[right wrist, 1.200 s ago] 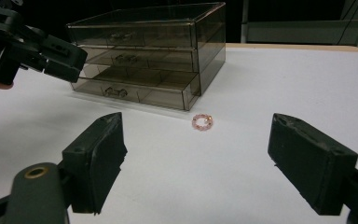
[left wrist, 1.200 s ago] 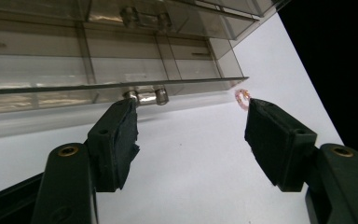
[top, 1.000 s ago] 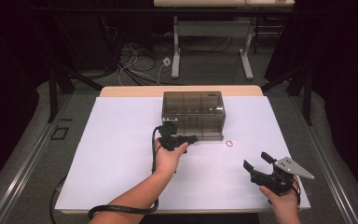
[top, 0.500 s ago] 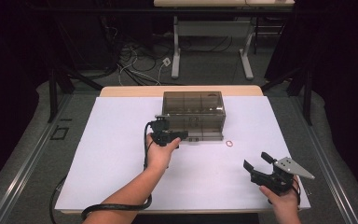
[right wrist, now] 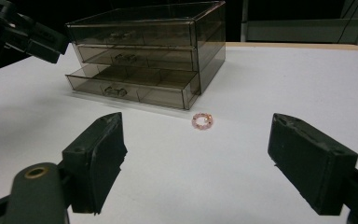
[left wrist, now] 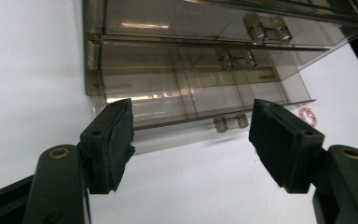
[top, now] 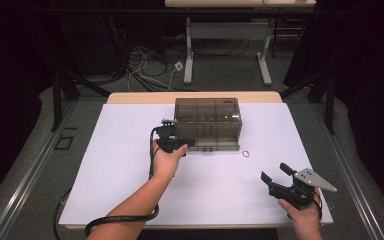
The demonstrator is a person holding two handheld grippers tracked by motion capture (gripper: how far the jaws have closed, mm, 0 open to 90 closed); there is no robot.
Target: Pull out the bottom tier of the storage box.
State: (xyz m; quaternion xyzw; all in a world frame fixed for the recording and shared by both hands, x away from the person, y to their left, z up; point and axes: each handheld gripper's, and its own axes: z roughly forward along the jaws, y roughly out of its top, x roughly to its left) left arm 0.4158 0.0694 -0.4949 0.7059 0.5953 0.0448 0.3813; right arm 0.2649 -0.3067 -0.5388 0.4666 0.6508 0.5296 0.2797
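Left gripper (top: pixel 172 142) sits centre of the high view, at the lower left corner of the smoky clear drawer organizer (top: pixel 208 123), held by the left hand (top: pixel 166 159). In the left gripper view its jaws stand spread with nothing between them; beyond the gap lie the organizer's front and white surface. The figures show only a small wobble in their gap.

Organizer is a three-drawer box, upper centre of the high view, on the white surface (top: pixel 115 175). In the right gripper view the bottom drawer (right wrist: pixel 130 88) is pulled out past the two above it, which sit flush. The bottom drawer has dividers inside and small clear handles on the front. Contents are too hard to make out through the tinted plastic.

Pink bead bracelet (top: pixel 246 153) lies flat on the surface just off the organizer's lower right corner, close but apart from it. In the right gripper view it is at centre frame (right wrist: pixel 202 121), a small ring of pink beads with one or two lighter ones. In the left gripper view it shows at right edge (left wrist: pixel 307 115), beyond the right jaw.

Right gripper (top: pixel 275 176) is at lower right of the high view, well apart from the bracelet and organizer, in the right hand (top: pixel 302 217). Its jaws are spread wide and empty, pointing toward the bracelet.

Black cable (top: pixel 120 220) trails from the left gripper along the forearm to the bottom edge.
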